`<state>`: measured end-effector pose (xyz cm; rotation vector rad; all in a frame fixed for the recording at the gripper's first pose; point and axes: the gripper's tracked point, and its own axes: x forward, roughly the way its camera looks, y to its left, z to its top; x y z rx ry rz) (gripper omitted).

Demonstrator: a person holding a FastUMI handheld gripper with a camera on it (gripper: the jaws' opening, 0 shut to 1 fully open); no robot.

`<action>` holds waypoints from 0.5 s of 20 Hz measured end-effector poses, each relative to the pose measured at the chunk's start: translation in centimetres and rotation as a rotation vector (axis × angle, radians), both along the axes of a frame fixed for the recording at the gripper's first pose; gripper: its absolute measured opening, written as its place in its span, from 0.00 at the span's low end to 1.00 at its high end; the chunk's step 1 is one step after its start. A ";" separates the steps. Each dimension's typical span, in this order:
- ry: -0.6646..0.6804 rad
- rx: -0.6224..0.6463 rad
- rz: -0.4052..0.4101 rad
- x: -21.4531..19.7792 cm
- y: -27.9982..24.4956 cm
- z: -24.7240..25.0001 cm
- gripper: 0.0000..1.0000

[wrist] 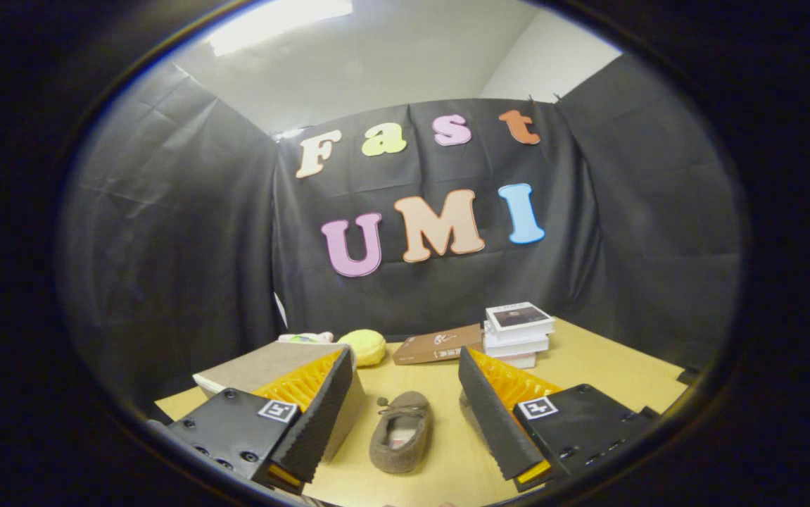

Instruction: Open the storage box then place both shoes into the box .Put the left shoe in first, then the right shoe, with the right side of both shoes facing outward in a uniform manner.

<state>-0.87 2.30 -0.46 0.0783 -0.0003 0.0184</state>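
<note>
A brown slipper-style shoe (pixel 400 432) lies on the wooden table (pixel 609 373), its toe with a small bow pointing away from me. It sits between my two fingers, touching neither. My gripper (pixel 405 359) is open, its jaws spread wide on either side of the shoe. A beige storage box (pixel 264 364) with its lid down stands at the left, partly hidden behind my left finger (pixel 320 415). A sliver of something grey-brown (pixel 466 410) peeks out behind my right finger (pixel 492 415); I cannot tell whether it is the second shoe.
At the back of the table are a yellow plush toy (pixel 363 346), a small pink-and-green toy (pixel 306 338), a flat brown book (pixel 438 346) and a stack of white books (pixel 518 335). Black cloth walls close in the table on three sides.
</note>
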 end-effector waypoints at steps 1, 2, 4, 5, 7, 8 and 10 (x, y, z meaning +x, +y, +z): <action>0.003 0.044 0.011 0.1 0.6 -0.4 0.97; 0.008 0.088 0.026 0.2 1.3 -0.6 0.97; 0.029 0.209 0.072 0.5 2.9 -1.4 0.97; 0.042 0.282 0.094 0.7 3.7 -1.7 0.97; 0.069 0.427 0.131 1.0 5.0 -2.8 0.97; 0.079 0.474 0.141 1.1 5.5 -3.3 0.97; 0.087 0.565 0.159 1.4 6.6 -4.4 0.99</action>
